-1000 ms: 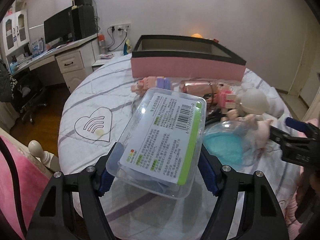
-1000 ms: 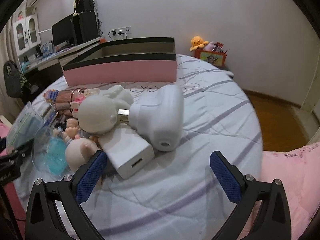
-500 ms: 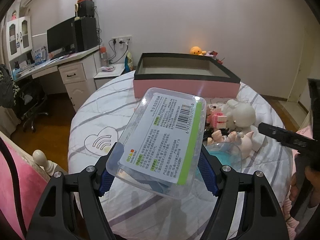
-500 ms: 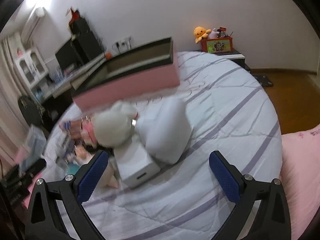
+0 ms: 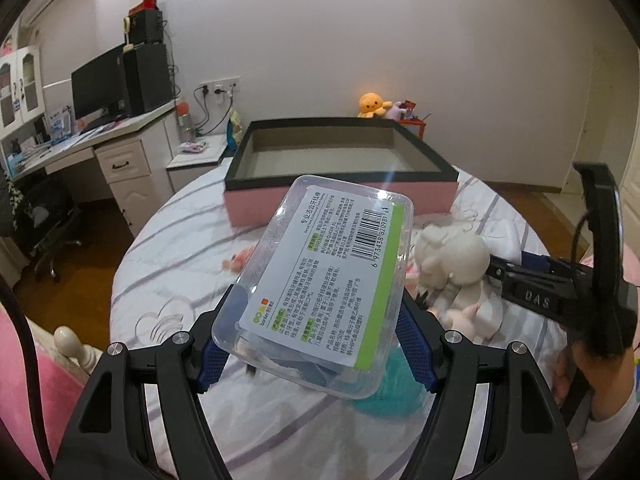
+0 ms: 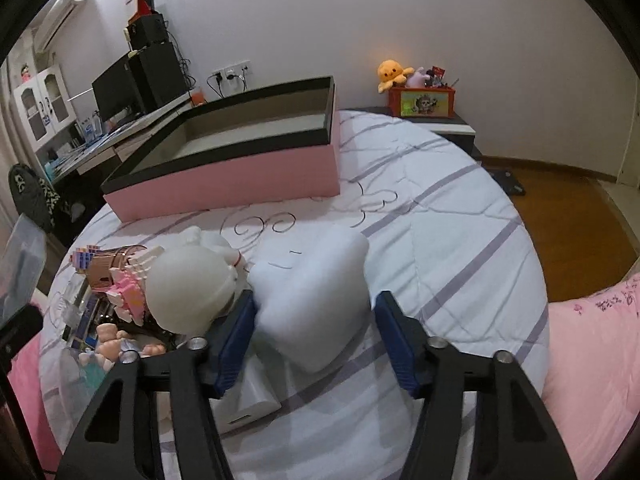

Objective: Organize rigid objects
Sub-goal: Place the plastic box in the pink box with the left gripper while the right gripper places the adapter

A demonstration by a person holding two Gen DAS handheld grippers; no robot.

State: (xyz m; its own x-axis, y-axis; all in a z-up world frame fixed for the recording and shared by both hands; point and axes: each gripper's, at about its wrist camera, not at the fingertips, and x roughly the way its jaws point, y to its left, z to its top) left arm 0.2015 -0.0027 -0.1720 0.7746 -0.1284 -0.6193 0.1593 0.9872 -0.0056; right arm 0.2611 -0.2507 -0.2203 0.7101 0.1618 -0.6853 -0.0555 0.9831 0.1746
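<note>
the left gripper (image 5: 316,340) clamps the clear case (image 5: 320,280) raised over the bed, likely bound for the far pink box (image 5: 340,184), while the right gripper (image 6: 316,332) straddles the white device (image 6: 316,300), jaws apart, ready to grasp.

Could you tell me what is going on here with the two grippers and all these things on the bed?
A person is tidying loose items on a bed. The left gripper holds a clear plastic box with a printed label, lifted above the bedding and facing the empty pink box. The right gripper is open, its fingers on either side of a white device lying on the sheet, not yet clamped. A white doll and pink block toys lie beside it.
</note>
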